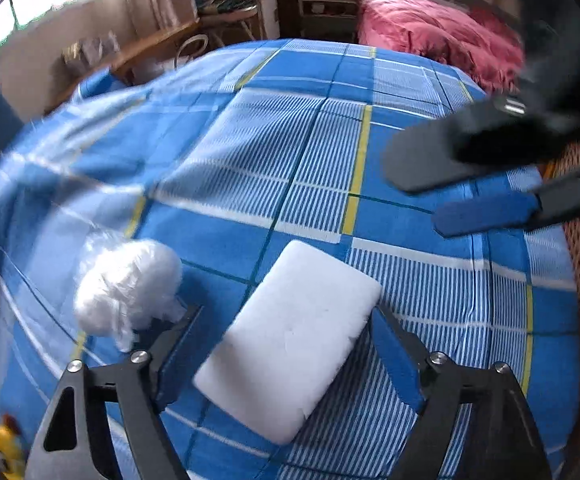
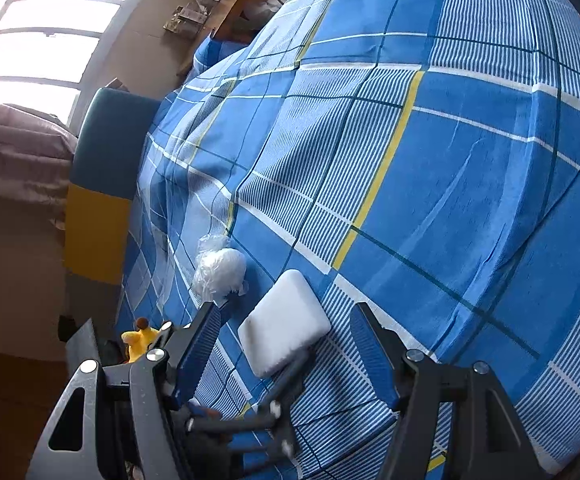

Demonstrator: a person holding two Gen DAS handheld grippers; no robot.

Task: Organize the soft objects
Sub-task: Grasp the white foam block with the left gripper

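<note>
While the left hand-held gripper hovers wide open over the bed, a white foam block lies flat between its fingers, untouched. At the block's ten o'clock sits a crinkly white plastic-wrapped bundle. The right hand-held gripper is also spread wide. A yellow plush toy peeks at eight o'clock.

Daylight from blown-out window at upper left; bedspread evenly lit, soft shadows in folds. Strong fisheye bulge, dark vignette at corners. Left wrist view motion-blurred at left edge and on right gripper; right wrist view sharper
</note>
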